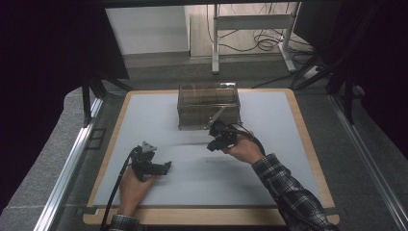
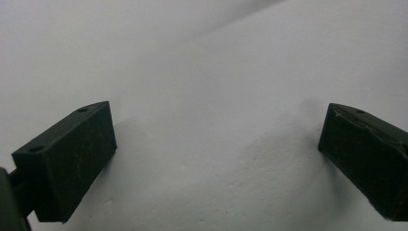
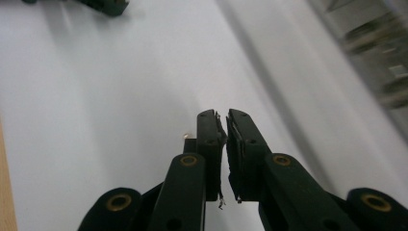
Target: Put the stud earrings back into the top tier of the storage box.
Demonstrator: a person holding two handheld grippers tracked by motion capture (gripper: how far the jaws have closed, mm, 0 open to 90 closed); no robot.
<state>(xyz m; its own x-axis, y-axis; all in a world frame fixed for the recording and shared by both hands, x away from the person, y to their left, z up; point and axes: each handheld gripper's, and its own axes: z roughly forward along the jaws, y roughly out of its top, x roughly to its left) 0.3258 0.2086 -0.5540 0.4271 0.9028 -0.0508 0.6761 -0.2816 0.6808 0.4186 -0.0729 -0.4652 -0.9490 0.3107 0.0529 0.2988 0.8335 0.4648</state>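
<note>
My left gripper (image 1: 165, 168) rests low over the white mat (image 1: 159, 115) at the front left, held in a hand and pointing right. In the left gripper view its gripper (image 2: 216, 144) is open wide, with only bare mat between the jaws. My right gripper (image 1: 210, 146) hovers near the mat's middle, just in front of a clear brownish box (image 1: 208, 103). In the right gripper view the gripper (image 3: 226, 118) is shut with nothing seen between the jaws. The box (image 3: 380, 62) appears blurred at the right of that view, and the left gripper (image 3: 103, 5) at the top left.
The mat lies on a wooden-edged table (image 1: 308, 144). A plaid sleeve (image 1: 288, 192) comes in from the front right. Beyond the table stand a white desk frame (image 1: 250, 29) and loose cables (image 1: 267, 41) on the floor. Dark curtains hang on both sides.
</note>
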